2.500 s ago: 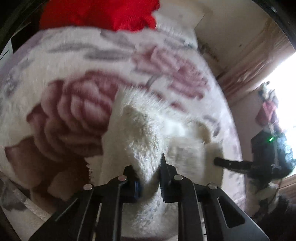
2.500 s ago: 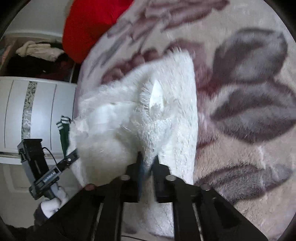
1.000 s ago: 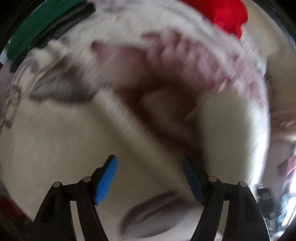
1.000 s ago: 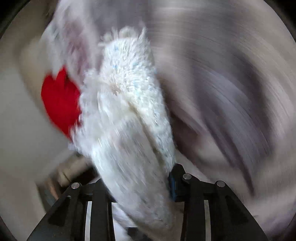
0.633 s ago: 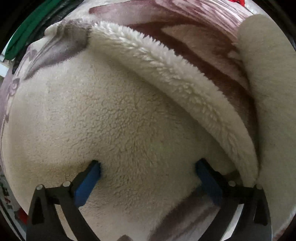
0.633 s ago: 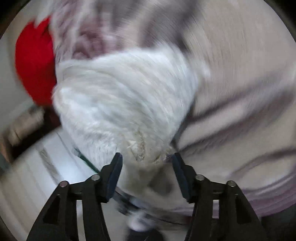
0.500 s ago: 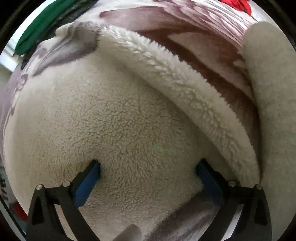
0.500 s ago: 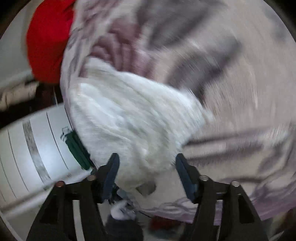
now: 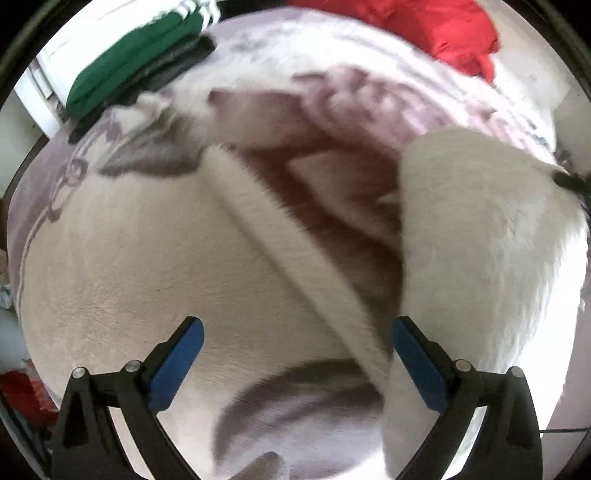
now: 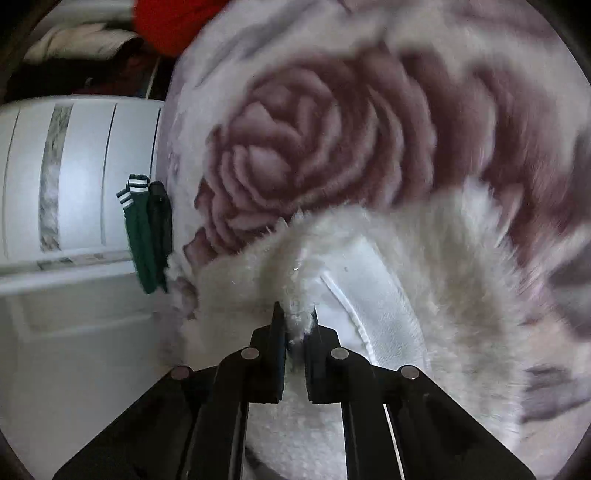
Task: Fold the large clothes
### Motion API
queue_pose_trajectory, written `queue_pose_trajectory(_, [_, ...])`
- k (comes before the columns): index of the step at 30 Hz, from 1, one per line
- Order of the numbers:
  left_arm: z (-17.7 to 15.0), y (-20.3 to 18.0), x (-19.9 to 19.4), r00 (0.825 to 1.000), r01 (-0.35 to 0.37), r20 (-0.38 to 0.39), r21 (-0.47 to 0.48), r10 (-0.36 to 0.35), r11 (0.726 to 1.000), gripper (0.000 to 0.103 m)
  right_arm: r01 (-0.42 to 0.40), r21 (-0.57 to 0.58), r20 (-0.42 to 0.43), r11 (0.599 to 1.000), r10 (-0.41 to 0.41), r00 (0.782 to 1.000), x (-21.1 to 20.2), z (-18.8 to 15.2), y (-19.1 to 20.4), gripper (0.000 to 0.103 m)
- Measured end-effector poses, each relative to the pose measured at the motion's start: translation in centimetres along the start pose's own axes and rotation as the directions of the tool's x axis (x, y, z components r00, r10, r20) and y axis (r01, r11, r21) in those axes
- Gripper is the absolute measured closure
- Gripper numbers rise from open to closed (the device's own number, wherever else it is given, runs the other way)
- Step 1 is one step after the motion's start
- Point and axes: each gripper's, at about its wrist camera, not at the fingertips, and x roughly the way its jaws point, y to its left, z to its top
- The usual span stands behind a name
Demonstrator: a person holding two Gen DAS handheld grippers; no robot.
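Observation:
A cream fleece garment (image 9: 155, 266) lies spread on a bed with a rose-patterned blanket (image 9: 354, 122). My left gripper (image 9: 295, 350) is open just above the garment and holds nothing. Another part of the garment (image 9: 491, 258) hangs raised at the right of that view. My right gripper (image 10: 297, 325) is shut on a fluffy edge of the garment (image 10: 424, 266), with its smooth white lining (image 10: 373, 280) showing beside the fingers. The blanket's large rose (image 10: 288, 155) lies beyond.
Folded green and dark clothes (image 9: 133, 62) sit at the bed's far left edge; they also show in the right wrist view (image 10: 146, 236). A red garment (image 9: 417, 26) lies at the far end. A white cabinet (image 10: 70, 177) stands beside the bed.
My right gripper, open half a second ago, has closed on the garment's fluffy edge. My left gripper has lifted slightly off the fleece and stays open.

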Motion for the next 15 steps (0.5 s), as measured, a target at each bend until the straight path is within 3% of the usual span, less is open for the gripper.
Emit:
queue_pose_trajectory(1, [-0.1,-0.7,-0.5,1.0,0.0,0.018,0.007,0.0,1.0,0.0,0.02,-0.018,0.031,1.0,-0.019,0.999,-1.1,0.1,0.2,0.095])
queue_pose_trajectory(2, [-0.3,-1.3,-0.7,1.0,0.0,0.027,0.014,-0.001,1.0,0.0,0.093,-0.032,0.04,0.995,-0.091,0.995,-1.0,0.7,-0.4,0.095])
queue_pose_trajectory(4, [-1.5,-0.9,-0.2,1.0,0.002,0.017,0.017,-0.002,1.0,0.0,0.163,-0.016,-0.051,0.987,-0.163,0.985,1.1,0.7,-2.9,0.094])
queue_pose_trajectory(6, [-0.9,-1.1,1.1,0.998,-0.067,0.009,0.03,0.067,0.997,0.0,0.104,0.033,-0.111,0.994,-0.1,0.989,1.6,0.5,-4.5,0.092])
queue_pose_trajectory(8, [-1.6,-0.5,0.7,0.995,-0.1,0.02,0.028,0.099,0.995,0.0,0.067,0.081,-0.175,0.994,-0.052,0.983,0.8,-0.8,-5.8,0.065])
queue_pose_trajectory(9, [-2.1,-0.1,0.6,0.996,-0.089,0.016,0.01,0.089,0.996,0.0,0.051,0.089,-0.176,0.995,-0.034,0.984,0.3,-1.6,-6.4,0.046])
queue_pose_trajectory(10, [-2.3,0.2,0.6,0.997,-0.078,0.007,-0.014,0.078,0.997,0.0,0.031,0.084,-0.188,0.996,-0.014,0.982,-0.3,-3.3,-7.1,0.04])
queue_pose_trajectory(15, [-2.9,-0.8,-0.5,0.991,-0.136,0.022,0.0,0.136,0.991,0.0,-0.021,0.108,-0.334,0.994,0.057,0.941,2.1,-12.0,-10.6,0.04])
